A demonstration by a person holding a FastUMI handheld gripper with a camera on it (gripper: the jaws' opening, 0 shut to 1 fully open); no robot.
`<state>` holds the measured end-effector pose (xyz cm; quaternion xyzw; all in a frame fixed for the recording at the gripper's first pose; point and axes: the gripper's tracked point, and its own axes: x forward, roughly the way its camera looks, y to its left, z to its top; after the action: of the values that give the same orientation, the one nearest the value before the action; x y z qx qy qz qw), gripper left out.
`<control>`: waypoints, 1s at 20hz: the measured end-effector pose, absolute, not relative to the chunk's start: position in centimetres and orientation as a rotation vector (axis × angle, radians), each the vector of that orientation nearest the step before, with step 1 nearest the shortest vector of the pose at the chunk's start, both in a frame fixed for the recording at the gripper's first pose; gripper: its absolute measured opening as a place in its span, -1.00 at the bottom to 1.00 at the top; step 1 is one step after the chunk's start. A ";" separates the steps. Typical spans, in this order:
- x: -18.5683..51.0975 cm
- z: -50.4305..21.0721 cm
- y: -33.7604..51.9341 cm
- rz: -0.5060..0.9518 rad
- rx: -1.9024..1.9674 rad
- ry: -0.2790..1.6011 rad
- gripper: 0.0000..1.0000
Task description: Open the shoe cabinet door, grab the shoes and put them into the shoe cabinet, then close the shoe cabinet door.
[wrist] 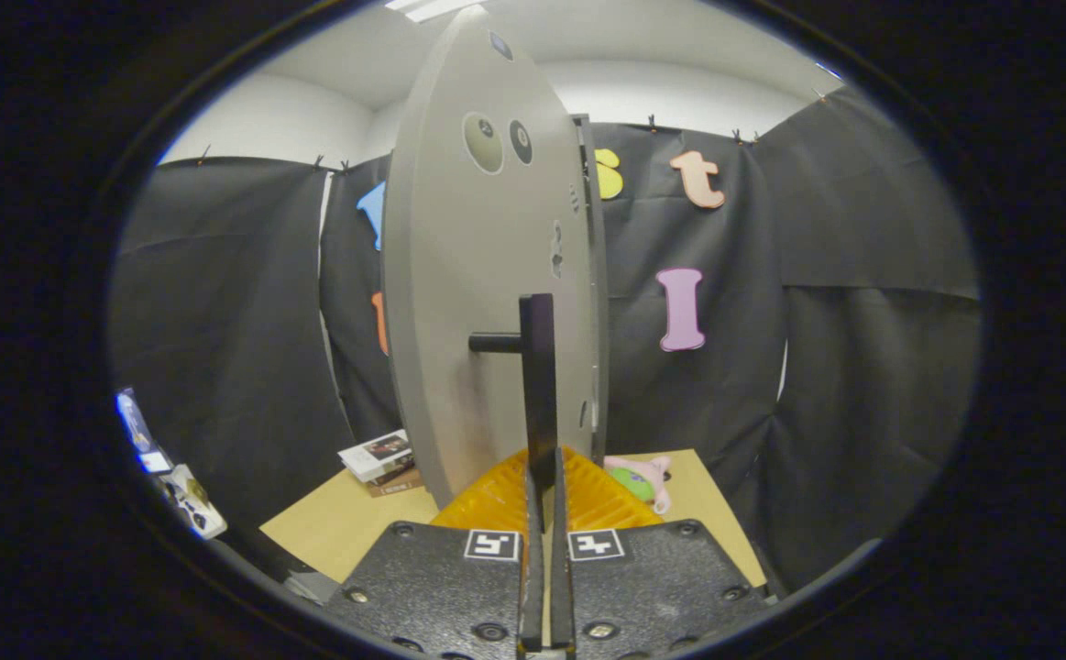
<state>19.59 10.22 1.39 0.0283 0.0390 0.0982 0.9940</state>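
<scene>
My claw (543,477) is closed on the black handle (538,385) of the shoe cabinet door (478,275); both fingers press the lower end of this vertical bar, one from each side, and there is almost no gap between them. The handle stands off the door on a short round black post (494,343), which comes out to the left of the bar. The door is a grey panel and I see it nearly edge-on, standing upright just ahead of my fingers and rising high above them. On its face there are two round recesses (500,142) near the top and some small holes along its right edge. Behind the door, close to its lower right corner, a pink and green soft toy (642,480) lies on the tan table surface (331,527). To the left of the door, a small stack of books or booklets (381,461) rests on the same surface. I cannot see the shoes or the inside of the cabinet from here.
</scene>
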 end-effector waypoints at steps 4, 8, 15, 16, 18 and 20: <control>19.2 1.5 7.9 0.179 0.059 0.078 -0.92; 19.1 1.6 6.8 0.192 0.072 0.075 -0.92; 19.3 1.2 6.2 0.227 0.063 0.086 -0.90; 18.8 1.3 6.2 0.230 0.077 0.084 -0.86; 18.0 1.0 6.0 0.220 0.095 0.092 -0.79; 17.1 0.4 5.4 0.191 0.104 0.096 -0.57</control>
<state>17.08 5.41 0.45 0.0520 0.0481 0.0955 0.9929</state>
